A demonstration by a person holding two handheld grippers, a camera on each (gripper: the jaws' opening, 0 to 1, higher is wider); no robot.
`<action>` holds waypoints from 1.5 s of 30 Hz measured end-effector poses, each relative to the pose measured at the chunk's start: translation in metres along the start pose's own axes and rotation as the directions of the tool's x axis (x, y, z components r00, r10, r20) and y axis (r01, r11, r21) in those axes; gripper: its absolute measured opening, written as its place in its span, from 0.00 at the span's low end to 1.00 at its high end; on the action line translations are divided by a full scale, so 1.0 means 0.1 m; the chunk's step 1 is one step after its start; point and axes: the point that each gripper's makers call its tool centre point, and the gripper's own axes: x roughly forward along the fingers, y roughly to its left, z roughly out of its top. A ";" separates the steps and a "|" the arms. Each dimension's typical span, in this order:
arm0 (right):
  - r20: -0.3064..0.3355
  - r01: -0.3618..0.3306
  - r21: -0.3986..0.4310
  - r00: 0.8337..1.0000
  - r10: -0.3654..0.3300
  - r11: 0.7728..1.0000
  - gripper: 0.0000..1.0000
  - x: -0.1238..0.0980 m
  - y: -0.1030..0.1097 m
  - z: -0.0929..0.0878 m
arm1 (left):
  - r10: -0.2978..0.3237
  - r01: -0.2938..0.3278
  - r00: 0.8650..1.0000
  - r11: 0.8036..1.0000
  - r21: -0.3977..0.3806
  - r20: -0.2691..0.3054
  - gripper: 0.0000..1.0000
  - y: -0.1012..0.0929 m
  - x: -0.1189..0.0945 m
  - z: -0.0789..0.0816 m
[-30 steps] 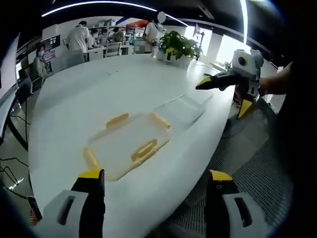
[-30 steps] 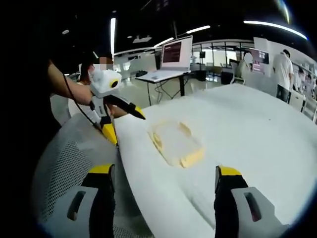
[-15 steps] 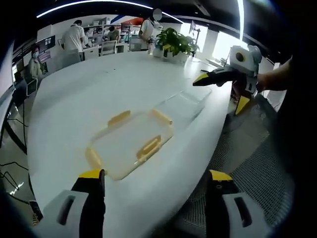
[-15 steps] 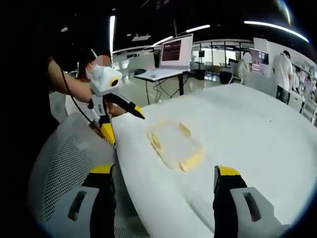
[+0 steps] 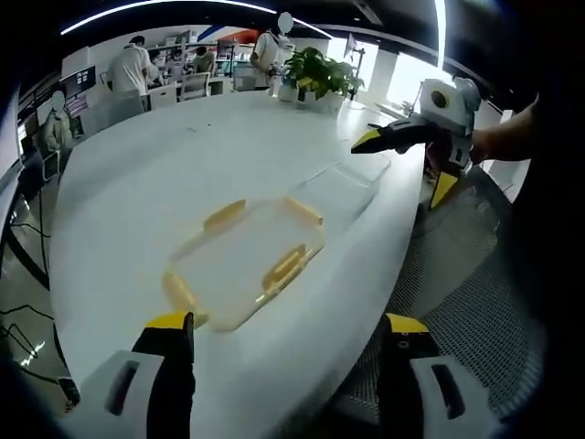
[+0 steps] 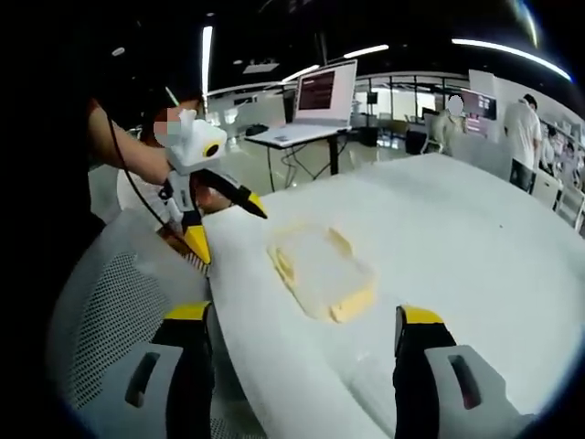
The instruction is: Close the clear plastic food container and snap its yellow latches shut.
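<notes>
A clear plastic container part (image 5: 242,261) with yellow latches (image 5: 283,267) on its sides lies flat near the rounded edge of the white table (image 5: 137,174). A second clear plastic part (image 5: 343,187) lies just beyond it. My left gripper (image 5: 285,343) hovers open short of the latched part, nothing between its jaws. My right gripper (image 5: 402,172) hangs open past the second clear part, off the table's edge. In the right gripper view the latched part (image 6: 320,270) lies ahead of my open right gripper (image 6: 302,334), and the left gripper (image 6: 228,235) stands open at its far left.
A potted plant (image 5: 320,78) stands at the far end of the table, with several people (image 5: 128,69) at desks behind it. A grey mesh chair (image 5: 457,274) sits below the table's edge. A desk with an open laptop (image 6: 320,96) stands beyond the table.
Both views have drifted slightly with the hands. The grippers stay open and apart from the container parts, which lie where they were.
</notes>
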 end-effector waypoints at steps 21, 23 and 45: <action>-0.047 -0.007 -0.052 0.999 0.005 0.999 0.77 0.17 -0.08 0.00 | -0.031 0.034 0.998 0.998 0.059 -0.057 0.80 0.19 0.02 -0.06; -0.042 -0.007 -0.048 0.999 0.005 0.999 0.76 0.17 -0.09 0.02 | -0.036 0.040 0.997 0.997 0.065 -0.063 0.80 0.20 0.03 -0.07; -0.086 -0.041 -0.078 0.996 0.034 0.996 0.78 0.31 -0.17 0.01 | -0.061 0.084 0.987 0.985 0.152 -0.148 0.78 0.34 0.05 -0.15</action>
